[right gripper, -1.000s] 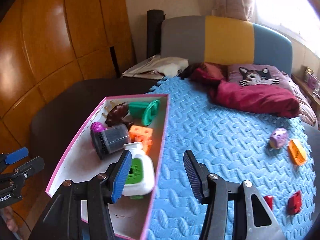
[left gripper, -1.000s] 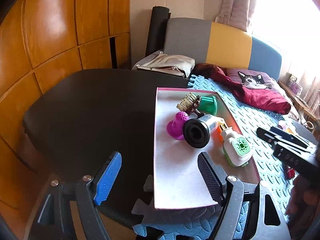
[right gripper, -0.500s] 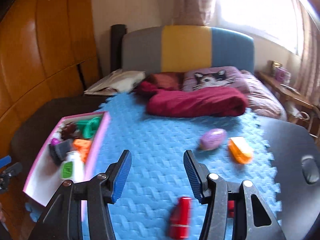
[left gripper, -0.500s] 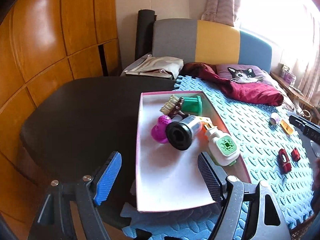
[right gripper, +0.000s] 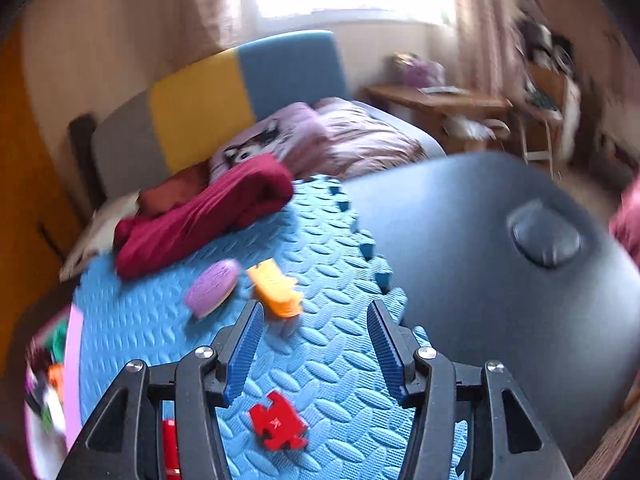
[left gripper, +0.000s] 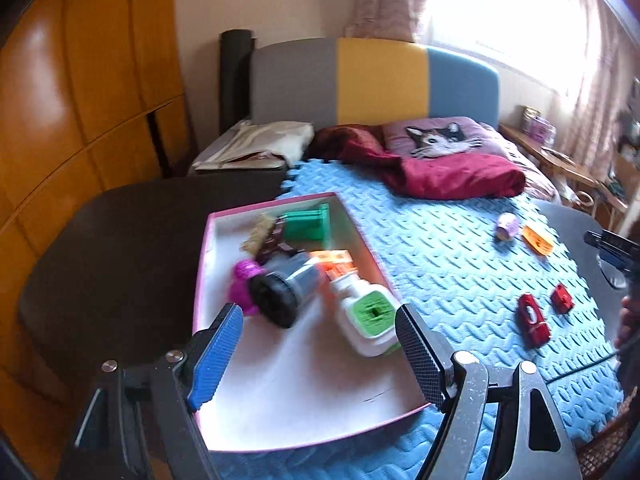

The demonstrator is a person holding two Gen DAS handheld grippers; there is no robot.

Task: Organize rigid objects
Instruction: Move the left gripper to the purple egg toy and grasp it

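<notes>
**Both grippers open and empty over a blue mat strewn with small toys**

The left gripper [left gripper: 320, 354] hangs over the near end of a pink-rimmed white tray [left gripper: 280, 412], its jaws spread wide with nothing between them. Inside the tray, towards its far half, lie a white bottle with a green face [left gripper: 368, 318], a grey and black cylinder [left gripper: 286, 290], a magenta piece [left gripper: 242, 280], an orange block [left gripper: 336, 260], a green piece [left gripper: 306, 224] and a brown and tan piece [left gripper: 266, 236]. The tray sits on the left part of a blue foam mat [left gripper: 440, 248], partly over a dark table [left gripper: 120, 248].

The right gripper [right gripper: 316, 350] points down at the right side of the mat [right gripper: 320, 264], jaws apart and holding nothing. A red puzzle-shaped piece [right gripper: 278, 426] lies on the mat just near of its fingertips, and a second red piece [right gripper: 170, 452] shows partly behind the left finger's arm. Farther off and to the left lie a purple oval toy [right gripper: 212, 288] and an orange piece [right gripper: 274, 288], close beside each other. A dark red blanket [right gripper: 200, 216] is bunched at the mat's far edge. The view is blurred.
</notes>
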